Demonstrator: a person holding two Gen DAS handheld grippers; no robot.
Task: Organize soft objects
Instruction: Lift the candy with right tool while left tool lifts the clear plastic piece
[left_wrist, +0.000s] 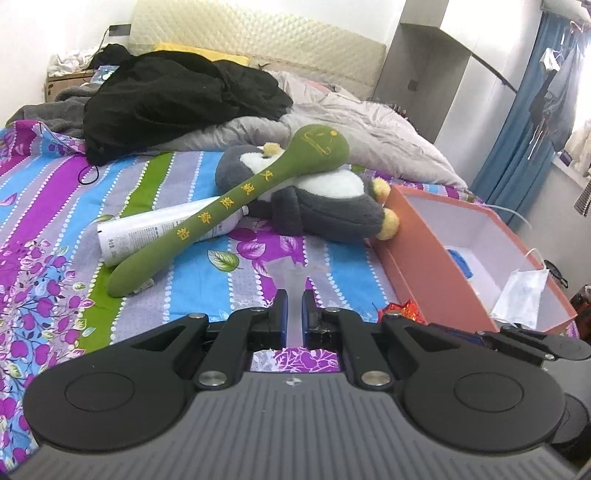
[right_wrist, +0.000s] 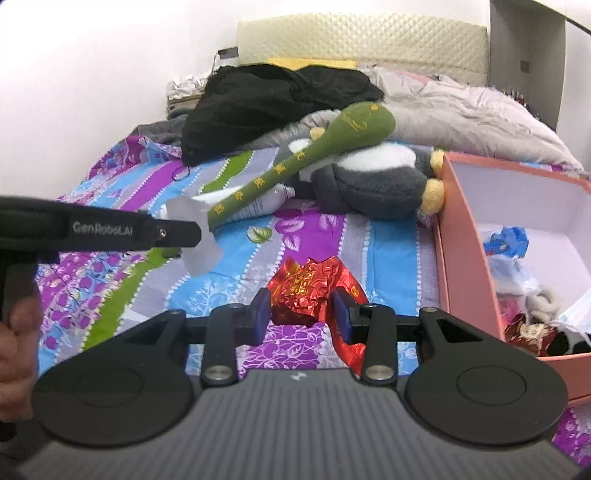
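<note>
A green plush stick (left_wrist: 229, 206) (right_wrist: 295, 166) with yellow characters lies across a white tube (left_wrist: 133, 232) and a grey-and-white penguin plush (left_wrist: 325, 199) (right_wrist: 373, 181) on the bed. My left gripper (left_wrist: 294, 306) (right_wrist: 195, 233) hovers near the stick's tail, its jaws shut with nothing between them. A little above the sheet, my right gripper (right_wrist: 302, 314) is shut on a crumpled red foil packet (right_wrist: 303, 291) (left_wrist: 400, 309), beside the pink box (right_wrist: 461, 240) (left_wrist: 424, 266).
The pink box holds a face mask (left_wrist: 521, 295), a blue bag (right_wrist: 506, 240) and other small items. Black clothes (left_wrist: 177, 96) and a grey quilt (left_wrist: 369, 122) are heaped toward the headboard. A person's hand (right_wrist: 14, 332) holds the left gripper.
</note>
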